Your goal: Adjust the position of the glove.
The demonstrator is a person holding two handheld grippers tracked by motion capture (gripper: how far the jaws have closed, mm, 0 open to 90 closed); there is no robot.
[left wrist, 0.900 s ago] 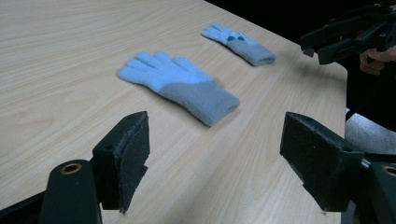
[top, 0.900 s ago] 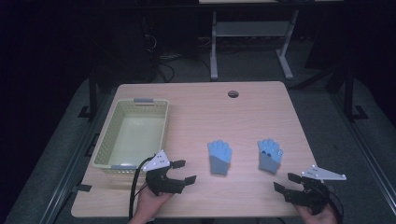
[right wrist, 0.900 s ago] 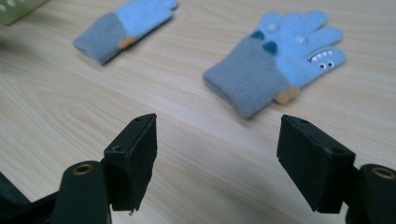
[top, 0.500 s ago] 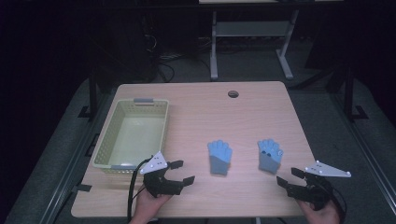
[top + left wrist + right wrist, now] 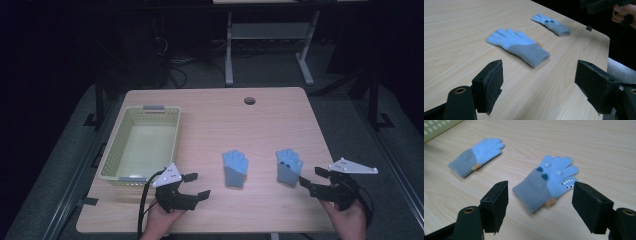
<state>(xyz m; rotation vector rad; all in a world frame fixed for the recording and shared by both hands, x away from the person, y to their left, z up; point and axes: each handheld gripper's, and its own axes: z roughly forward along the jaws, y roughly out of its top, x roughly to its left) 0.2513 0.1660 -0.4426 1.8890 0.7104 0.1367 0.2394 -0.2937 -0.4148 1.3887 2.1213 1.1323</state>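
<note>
The left tongs [image 5: 196,185] hung just above the worktop [image 5: 215,115] near its front edge, jaws spread wide with nothing between them, pointing toward the plain glove [image 5: 235,168]. In the left gripper view that plain glove [image 5: 519,46] lay flat a little ahead of the jaws, blue fingers away from the camera's right, grey cuff nearest, untouched. Over on the other side, the right tongs [image 5: 314,181] sat low by the front right corner, jaws equally wide and holding nothing. Their pads stood apart from the monster glove [image 5: 288,166], which lay just ahead of them. The right gripper view had that monster glove [image 5: 549,182] between the 2 jaws in the picture but farther off on the wood, its face with white teeth and small eyes turned up, grey cuff toward the camera. The 2 gloves lay side by side, apart, fingers pointing to the far edge. Further out at the left, a pale green basket [image 5: 111,156] stood on the worktop just beyond the left tongs, well clear of both gloves.
</note>
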